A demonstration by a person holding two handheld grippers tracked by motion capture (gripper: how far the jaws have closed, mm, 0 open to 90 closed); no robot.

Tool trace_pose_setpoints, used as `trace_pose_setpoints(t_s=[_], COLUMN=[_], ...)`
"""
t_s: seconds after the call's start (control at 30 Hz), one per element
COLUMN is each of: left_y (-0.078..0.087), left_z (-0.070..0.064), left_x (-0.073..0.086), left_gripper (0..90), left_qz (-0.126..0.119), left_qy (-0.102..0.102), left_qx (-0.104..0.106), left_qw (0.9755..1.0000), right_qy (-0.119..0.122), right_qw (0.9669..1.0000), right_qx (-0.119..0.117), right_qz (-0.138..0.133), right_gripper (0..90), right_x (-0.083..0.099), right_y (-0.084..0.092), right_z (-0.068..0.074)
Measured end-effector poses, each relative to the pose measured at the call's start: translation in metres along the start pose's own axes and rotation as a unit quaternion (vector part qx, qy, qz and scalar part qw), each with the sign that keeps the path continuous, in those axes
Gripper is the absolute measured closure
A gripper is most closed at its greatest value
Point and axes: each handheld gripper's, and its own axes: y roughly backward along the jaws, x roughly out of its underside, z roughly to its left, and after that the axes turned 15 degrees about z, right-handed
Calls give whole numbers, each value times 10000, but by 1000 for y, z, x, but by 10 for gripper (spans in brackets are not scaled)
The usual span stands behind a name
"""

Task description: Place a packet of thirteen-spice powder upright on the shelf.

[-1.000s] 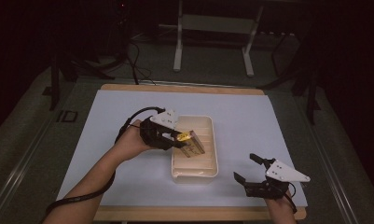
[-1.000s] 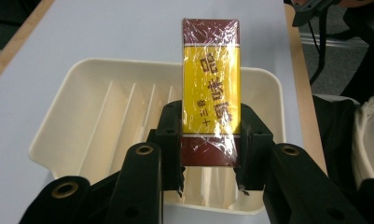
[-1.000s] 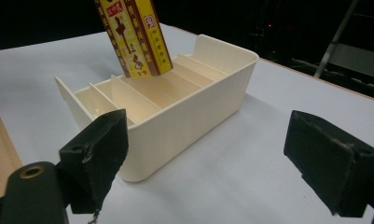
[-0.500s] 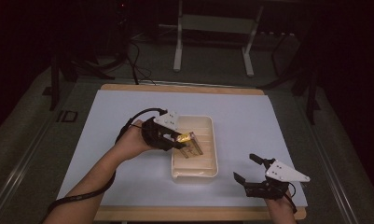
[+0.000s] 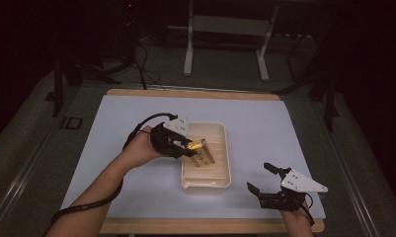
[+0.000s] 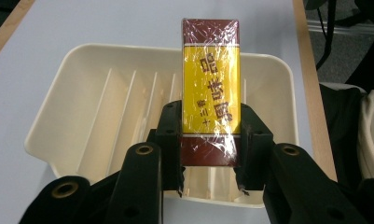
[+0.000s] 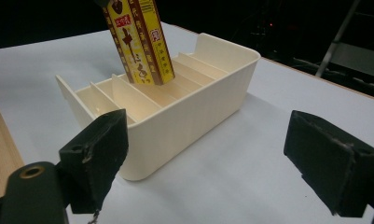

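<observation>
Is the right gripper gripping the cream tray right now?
No: the right gripper sits apart from the cream tray, its jaws wide open with nothing between them.

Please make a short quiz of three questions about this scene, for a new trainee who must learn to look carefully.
1. True or false: the left gripper is shut on the yellow and brown packet.
2. Multiple choice: what is inside the cream tray? A) round cups B) thin upright dividers C) a sponge
3. Short answer: how do the jaws of the right gripper stand, and is anything between them?

Key
1. True. Its pads press the packet's lower end from both sides, above the tray.
2. B. The dividers form narrow slots.
3. They stand wide apart with nothing between them; the gripper is near the table's front edge, apart from the tray.
</observation>
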Motion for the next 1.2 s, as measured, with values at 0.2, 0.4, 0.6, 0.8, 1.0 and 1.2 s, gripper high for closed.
trace_pose_setpoints(t_s=[0.2,0.4,0.6,0.8,1.0,1.2], left_y=[0,1,1,2,0,1], left_z=[-5,-5,-6,-2,-6,-12], left_x=[0,2,3,6,7,6], left_gripper=[679,679,679,679,679,679], left_qz=[22,13,22,30,-83,18], left_qy=[-58,-62,-70,-8,-39,-189], left_qx=[-22,-37,-68,-88,-28,-139], left_qw=[10000,10000,10000,10000,10000,9997], right_qy=[5,8,8,0,-1,-1], right_qw=[10000,10000,10000,10000,10000,10000], right_qx=[1,3,2,-5,-7,-7], right_qz=[7,19,21,19,24,24], right_gripper=[138,138,138,138,138,138], right_x=[0,0,0,0,0,0], right_y=[0,0,0,0,0,0], right_z=[0,0,0,0,0,0])
